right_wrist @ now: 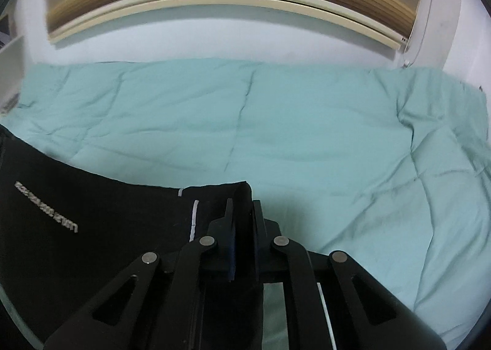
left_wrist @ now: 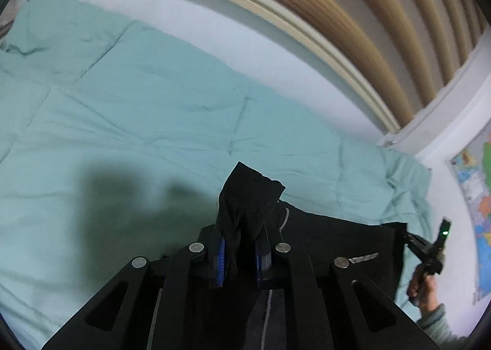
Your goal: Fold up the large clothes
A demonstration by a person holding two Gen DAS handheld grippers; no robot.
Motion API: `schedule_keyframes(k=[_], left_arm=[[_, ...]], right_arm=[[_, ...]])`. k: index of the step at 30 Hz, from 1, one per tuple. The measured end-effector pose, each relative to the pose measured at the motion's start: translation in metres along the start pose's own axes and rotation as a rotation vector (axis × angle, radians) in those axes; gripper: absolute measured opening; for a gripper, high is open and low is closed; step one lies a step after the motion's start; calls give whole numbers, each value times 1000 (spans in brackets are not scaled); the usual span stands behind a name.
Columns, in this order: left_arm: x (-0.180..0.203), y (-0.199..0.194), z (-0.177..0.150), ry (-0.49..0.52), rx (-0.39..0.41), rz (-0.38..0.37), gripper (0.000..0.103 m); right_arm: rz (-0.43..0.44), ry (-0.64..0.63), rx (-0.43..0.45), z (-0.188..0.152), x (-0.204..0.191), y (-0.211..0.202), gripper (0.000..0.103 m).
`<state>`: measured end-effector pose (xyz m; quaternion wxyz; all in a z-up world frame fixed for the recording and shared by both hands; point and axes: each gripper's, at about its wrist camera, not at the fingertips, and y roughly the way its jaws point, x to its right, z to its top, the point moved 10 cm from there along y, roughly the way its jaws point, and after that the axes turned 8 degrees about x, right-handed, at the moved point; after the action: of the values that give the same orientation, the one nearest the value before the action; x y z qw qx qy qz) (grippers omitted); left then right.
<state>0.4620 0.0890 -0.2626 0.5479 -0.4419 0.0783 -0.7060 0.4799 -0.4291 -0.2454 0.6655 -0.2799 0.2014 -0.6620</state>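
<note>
Bedding fills most of both views: a teal quilt (left_wrist: pixel 138 135) spreads wide across the bed, stitched into large panels and lightly creased, and reaches the pale wall (right_wrist: pixel 214 34) at the far side. Above it on that wall hang wooden blinds (left_wrist: pixel 353 28) with a cream bottom rail. At the right edge of the left wrist view a colourful map (left_wrist: pixel 472 196) hangs on the wall.

A black garment (right_wrist: pixel 92 212) is stretched between the two tools above the quilt, its upper edge running roughly straight from one to the other. Grey lettering (right_wrist: pixel 46 207) is printed across its front, and a white cord (right_wrist: pixel 194 218) hangs close to the right-hand corner.

The left gripper (left_wrist: pixel 241 255) is clenched on one corner of the garment, a bunch of black cloth standing up between its blue-padded fingers (left_wrist: pixel 220 261). The right gripper (right_wrist: pixel 242 227) is clamped on the opposite corner, the cloth edge pinched between its narrow fingers. In the left wrist view the right gripper shows small at the far end of the garment, with the person's right hand (left_wrist: pixel 422 287) wrapped round its handle and a green light (left_wrist: pixel 445 232) glowing on it.
</note>
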Motion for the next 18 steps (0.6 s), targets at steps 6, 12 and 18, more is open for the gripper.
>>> schedule_keyframes(k=[6,12,18], left_arm=[[-56,79,-49,-114,-206,152,15],[-76,94,-86,-171,-292,191,27],[-64,55,-59,-153,-212,129,32]], right_arm=[[-31,41,-212,-47,-3,82,9],[-23,2,-379,-96,-21,114,14],[32,86,-395,-86,-9,86,33]])
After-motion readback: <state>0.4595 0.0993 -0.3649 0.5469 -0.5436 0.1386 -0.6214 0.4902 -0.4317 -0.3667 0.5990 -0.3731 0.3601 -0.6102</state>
